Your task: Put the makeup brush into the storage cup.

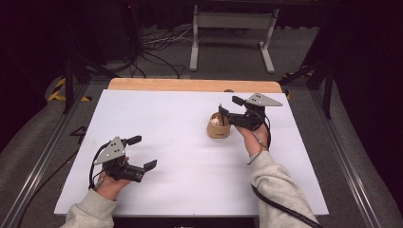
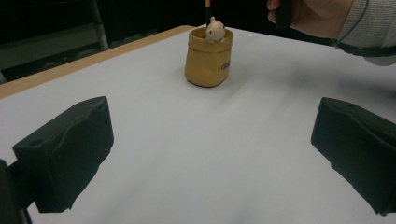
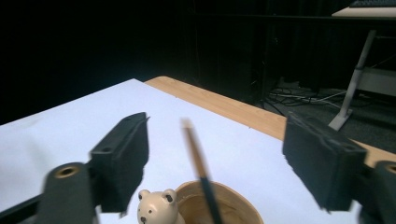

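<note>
A dark pencil (image 3: 201, 165) stands tilted in a tan cup (image 1: 218, 127) with a small bear figure (image 3: 158, 206) on its rim, on the white tabletop (image 1: 190, 156) right of centre. The right tool (image 1: 229, 110) sits just above the cup, its jaws spread either side of the pencil without touching it. The left tool (image 1: 142, 153), jaws spread with nothing between them, sits well apart near the front left

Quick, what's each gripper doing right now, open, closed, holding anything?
Left gripper: open, empty, low over the table.
Right gripper: open above the cup, a thin stick free between its jaws.
</note>
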{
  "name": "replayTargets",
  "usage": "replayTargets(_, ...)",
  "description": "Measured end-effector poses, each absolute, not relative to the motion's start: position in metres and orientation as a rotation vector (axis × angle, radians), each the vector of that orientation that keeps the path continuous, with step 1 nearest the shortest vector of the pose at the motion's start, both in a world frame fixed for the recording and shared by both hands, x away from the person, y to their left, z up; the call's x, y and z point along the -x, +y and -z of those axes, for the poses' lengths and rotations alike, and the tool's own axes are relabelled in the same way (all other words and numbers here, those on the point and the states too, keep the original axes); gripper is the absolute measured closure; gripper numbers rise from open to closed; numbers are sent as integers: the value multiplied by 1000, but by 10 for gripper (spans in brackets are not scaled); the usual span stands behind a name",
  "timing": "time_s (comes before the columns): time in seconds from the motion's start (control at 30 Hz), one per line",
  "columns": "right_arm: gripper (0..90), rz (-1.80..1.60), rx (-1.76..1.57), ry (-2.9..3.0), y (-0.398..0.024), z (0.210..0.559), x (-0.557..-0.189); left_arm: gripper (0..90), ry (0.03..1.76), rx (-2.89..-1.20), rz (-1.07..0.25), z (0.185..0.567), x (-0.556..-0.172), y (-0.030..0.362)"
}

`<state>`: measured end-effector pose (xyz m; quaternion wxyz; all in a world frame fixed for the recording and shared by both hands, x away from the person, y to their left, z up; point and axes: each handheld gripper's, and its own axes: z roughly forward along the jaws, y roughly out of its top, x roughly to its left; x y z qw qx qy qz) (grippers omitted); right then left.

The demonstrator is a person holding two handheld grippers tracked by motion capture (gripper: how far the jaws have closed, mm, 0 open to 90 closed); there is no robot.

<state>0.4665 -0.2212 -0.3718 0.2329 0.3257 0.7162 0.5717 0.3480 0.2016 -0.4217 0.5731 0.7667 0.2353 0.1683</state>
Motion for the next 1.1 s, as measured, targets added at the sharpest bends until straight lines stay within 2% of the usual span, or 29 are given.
replayTargets(0.37, 32, -1602, -832, 1991, -238, 360, -443, 0, 552, -1793, -397, 421, -348, 203)
replayTargets(0.73, 1, -1630, -763, 1997, -260, 353, -405, 0, 562, -1768, -389, 419, -344, 208)
replayTargets(1.1, 0, -1623, -740, 2005, -281, 370, -375, 0, 572, -1722, -375, 420, -337, 222)
